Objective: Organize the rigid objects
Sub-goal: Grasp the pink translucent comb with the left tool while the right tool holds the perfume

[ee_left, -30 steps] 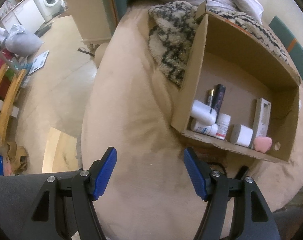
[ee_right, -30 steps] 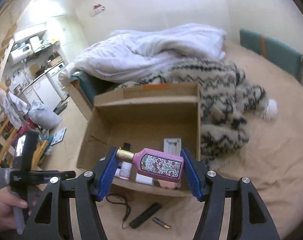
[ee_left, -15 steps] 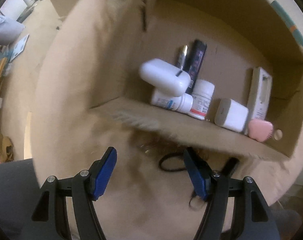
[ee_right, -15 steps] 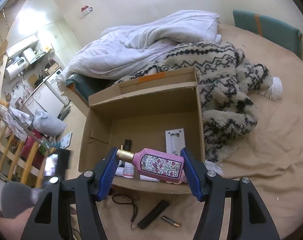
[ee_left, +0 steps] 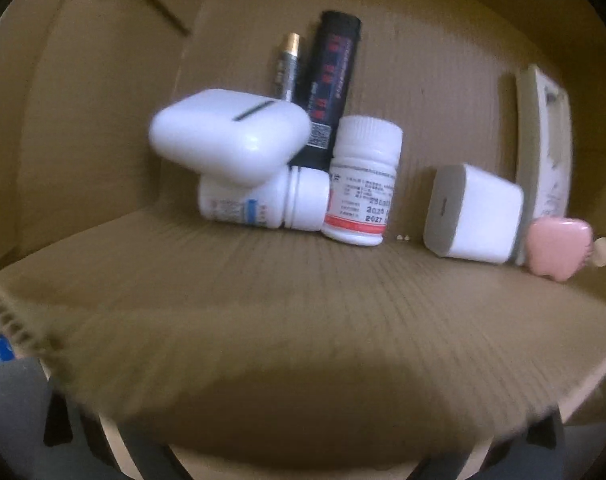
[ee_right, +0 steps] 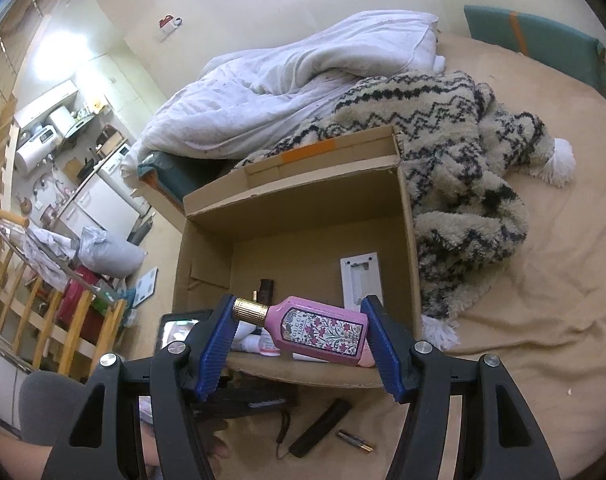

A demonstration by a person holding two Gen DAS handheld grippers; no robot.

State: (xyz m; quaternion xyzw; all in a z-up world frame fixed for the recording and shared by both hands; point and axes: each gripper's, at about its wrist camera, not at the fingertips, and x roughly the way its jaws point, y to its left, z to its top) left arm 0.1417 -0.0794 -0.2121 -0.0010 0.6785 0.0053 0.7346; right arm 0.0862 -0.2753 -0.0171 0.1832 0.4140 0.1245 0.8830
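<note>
The left gripper had dropped close over the cardboard box point(ee_left: 103, 160), its jaws just opening wide out of view, above two pill bottles point(ee_left: 363, 180), while the right gripper point(ee_right: 299, 344) gripped one pink perfume bottle point(ee_right: 319, 330) over the box's near edge.

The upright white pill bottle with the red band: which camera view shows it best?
The left wrist view. The pill bottle stands close and unobstructed in the cardboard box, label partly readable. In the right wrist view the pink perfume bottle held in the right gripper hides nearly all of it.
</note>
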